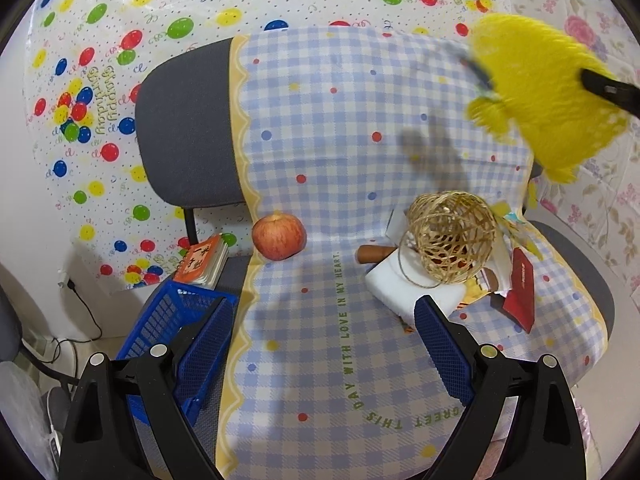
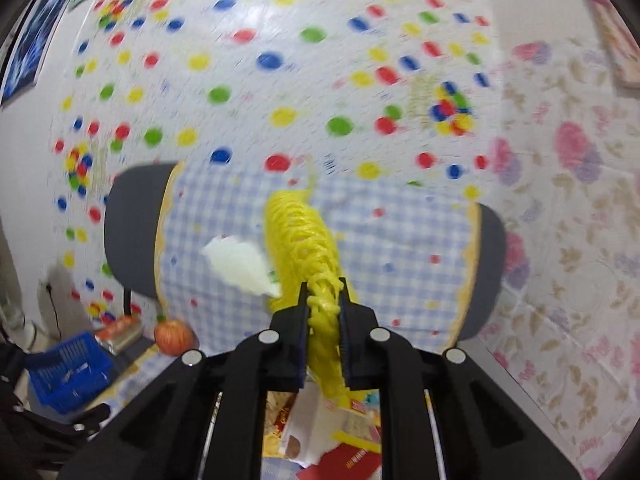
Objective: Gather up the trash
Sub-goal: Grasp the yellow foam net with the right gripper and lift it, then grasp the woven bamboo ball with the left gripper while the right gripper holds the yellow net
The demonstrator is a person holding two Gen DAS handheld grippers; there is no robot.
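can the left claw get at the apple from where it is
Probably yes: the left claw is open and empty, and the apple sits alone on the checked cloth ahead, slightly to its left, with nothing between them.

a yellow foam net sleeve (image 2: 306, 236) hangs lifted above the checked cloth, pinched at one end, a white scrap (image 2: 240, 264) beside it. torn wrappers and a red packet (image 1: 520, 292) lie heaped on the chair seat.
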